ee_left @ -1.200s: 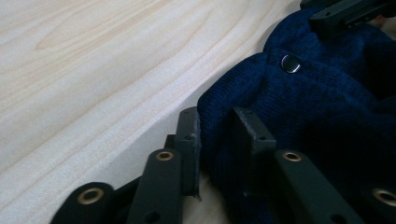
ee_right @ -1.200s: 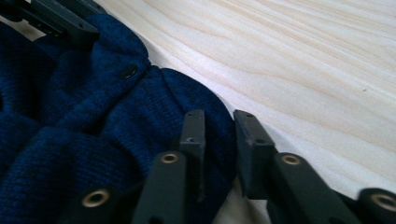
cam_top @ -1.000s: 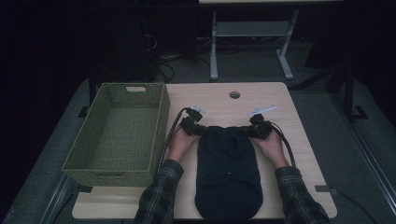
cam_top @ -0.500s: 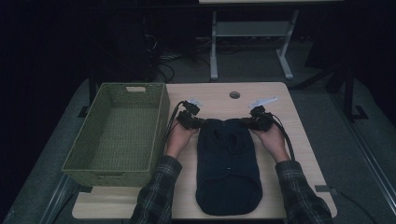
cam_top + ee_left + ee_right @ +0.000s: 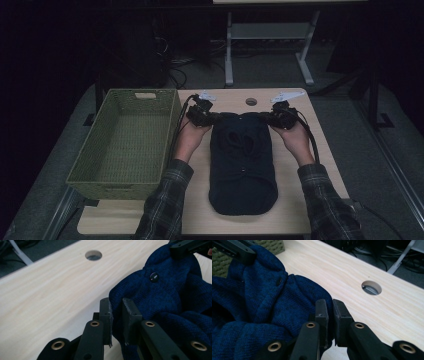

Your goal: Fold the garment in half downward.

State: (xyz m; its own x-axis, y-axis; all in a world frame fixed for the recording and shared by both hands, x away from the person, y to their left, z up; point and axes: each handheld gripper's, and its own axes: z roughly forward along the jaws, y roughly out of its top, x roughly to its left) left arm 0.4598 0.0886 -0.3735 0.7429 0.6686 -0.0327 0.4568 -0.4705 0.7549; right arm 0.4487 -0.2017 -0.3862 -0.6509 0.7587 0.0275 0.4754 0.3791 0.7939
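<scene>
A dark blue knitted cardigan with small dark buttons lies lengthwise on the light wooden table. Its far end is raised off the wood. My left gripper is shut on the far left corner of the cardigan, the knit pinched between its black pads. My right gripper is shut on the far right corner of the cardigan, fabric squeezed between its pads. In each gripper view the other gripper's jaw clamps the opposite corner.
A green woven basket stands empty at the table's left side. A round cable hole lies in the tabletop just beyond the cardigan. Desk legs and cables sit on the dark floor behind the table.
Both grippers have risen together, lifting the far end of the cardigan off the table. The near end still rests on the wood.
</scene>
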